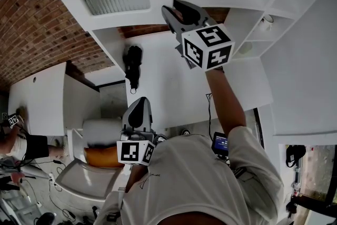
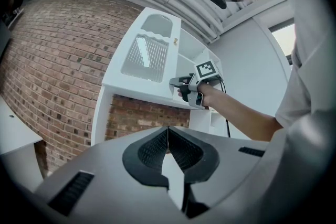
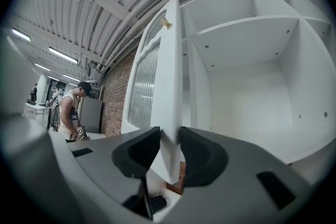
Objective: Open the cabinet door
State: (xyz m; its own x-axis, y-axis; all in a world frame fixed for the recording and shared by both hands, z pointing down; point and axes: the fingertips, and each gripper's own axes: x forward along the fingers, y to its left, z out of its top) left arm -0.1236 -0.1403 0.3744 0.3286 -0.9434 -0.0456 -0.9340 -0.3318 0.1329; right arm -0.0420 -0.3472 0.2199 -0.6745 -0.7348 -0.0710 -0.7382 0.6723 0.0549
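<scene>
A white cabinet (image 3: 252, 60) fills the view ahead of me, its shelves bare. Its cabinet door (image 3: 170, 86), white with a ribbed glass panel, hangs partly open and edge-on to my right gripper (image 3: 169, 147). That gripper's fingers (image 3: 142, 152) pinch the door's free edge, close to its lower corner. My left gripper (image 2: 168, 136) is held lower down, its fingers (image 2: 152, 149) pressed together on nothing. A small brass knob (image 3: 166, 23) near the door's top corner is untouched.

The edge is thin and smooth. If I pull straight instead of following the hinge arc, I expect the pads to slide off and the door to swing free. A hard tug this near the corner might also twist the door on its hinges.
</scene>
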